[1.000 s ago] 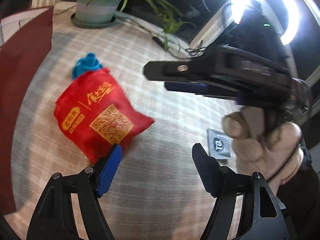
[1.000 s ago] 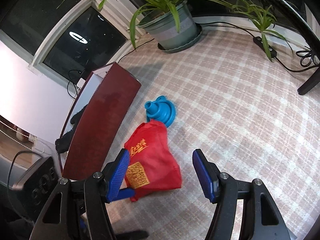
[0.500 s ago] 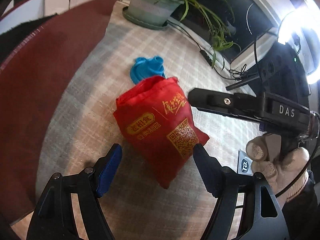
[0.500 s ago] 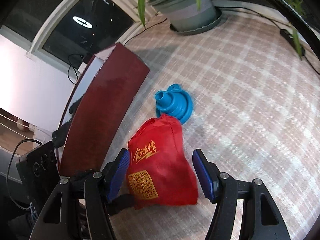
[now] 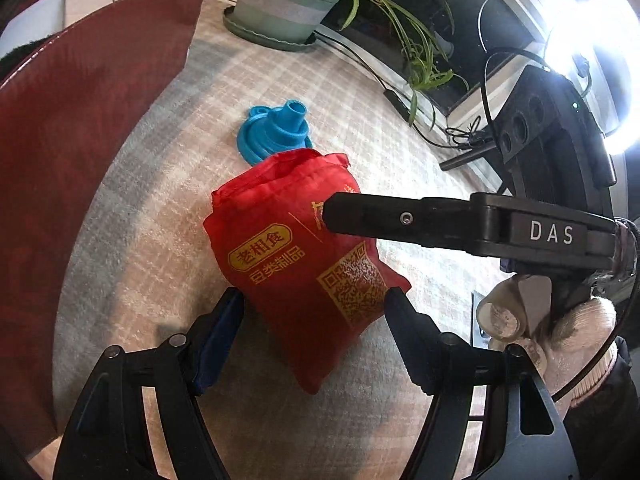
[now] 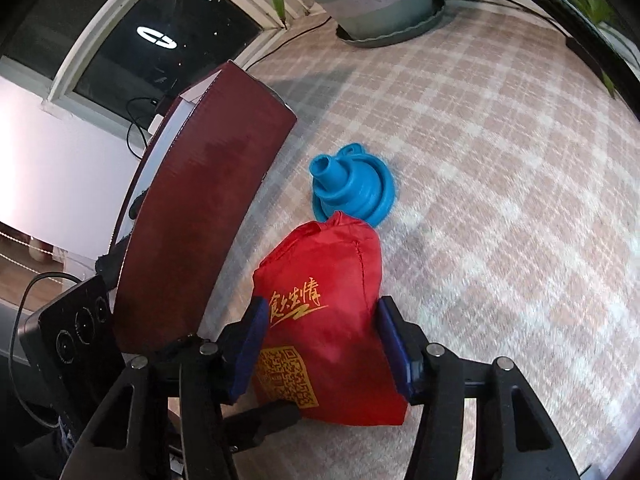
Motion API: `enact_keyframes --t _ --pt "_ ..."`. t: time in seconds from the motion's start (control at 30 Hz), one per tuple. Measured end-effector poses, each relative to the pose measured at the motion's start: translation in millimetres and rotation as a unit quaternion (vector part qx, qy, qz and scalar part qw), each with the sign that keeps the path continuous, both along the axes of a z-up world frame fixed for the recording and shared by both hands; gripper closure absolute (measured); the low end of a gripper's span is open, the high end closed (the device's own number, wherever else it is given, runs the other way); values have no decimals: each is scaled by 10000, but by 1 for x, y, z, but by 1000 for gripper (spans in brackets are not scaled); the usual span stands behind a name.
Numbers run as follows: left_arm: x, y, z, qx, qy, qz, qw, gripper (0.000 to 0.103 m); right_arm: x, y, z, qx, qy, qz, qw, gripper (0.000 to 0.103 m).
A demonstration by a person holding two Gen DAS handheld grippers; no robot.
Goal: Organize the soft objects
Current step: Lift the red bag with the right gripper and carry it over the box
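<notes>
A red cloth bag [image 5: 296, 256] with yellow print and a QR code lies on the plaid tablecloth; it also shows in the right wrist view [image 6: 320, 320]. My left gripper [image 5: 314, 324] is open, its fingers on either side of the bag's near end. My right gripper [image 6: 320, 344] is open around the bag from the other side, its pads close to the cloth. A blue collapsible funnel [image 5: 276, 132] sits just behind the bag, also seen in the right wrist view [image 6: 352, 184].
A dark red box [image 5: 80, 128] with an open top stands to the left of the bag, also in the right wrist view [image 6: 200, 220]. A potted plant [image 5: 280, 8] stands at the back. Cables, a black device [image 5: 540, 128] and a ring light lie to the right.
Both grippers have moved in on the red bag, which now lies between the fingers of each. The bag has shifted a little toward the centre.
</notes>
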State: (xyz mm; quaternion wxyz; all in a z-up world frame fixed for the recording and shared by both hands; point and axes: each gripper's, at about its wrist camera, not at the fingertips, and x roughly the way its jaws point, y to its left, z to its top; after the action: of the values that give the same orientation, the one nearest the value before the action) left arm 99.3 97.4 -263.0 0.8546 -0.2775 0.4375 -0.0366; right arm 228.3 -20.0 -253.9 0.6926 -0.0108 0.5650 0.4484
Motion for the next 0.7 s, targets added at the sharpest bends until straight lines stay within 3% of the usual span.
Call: enact_keyframes --t 0.43,0.7 --pt "-34 -32 -1 68 -6 -484 9988 33 -52 -37 -2 -143 -176 -387 9990 58" --pt "-59 -36 22 68 -284 -603 9978 34 -81 -54 19 49 -281 -615 9977 58"
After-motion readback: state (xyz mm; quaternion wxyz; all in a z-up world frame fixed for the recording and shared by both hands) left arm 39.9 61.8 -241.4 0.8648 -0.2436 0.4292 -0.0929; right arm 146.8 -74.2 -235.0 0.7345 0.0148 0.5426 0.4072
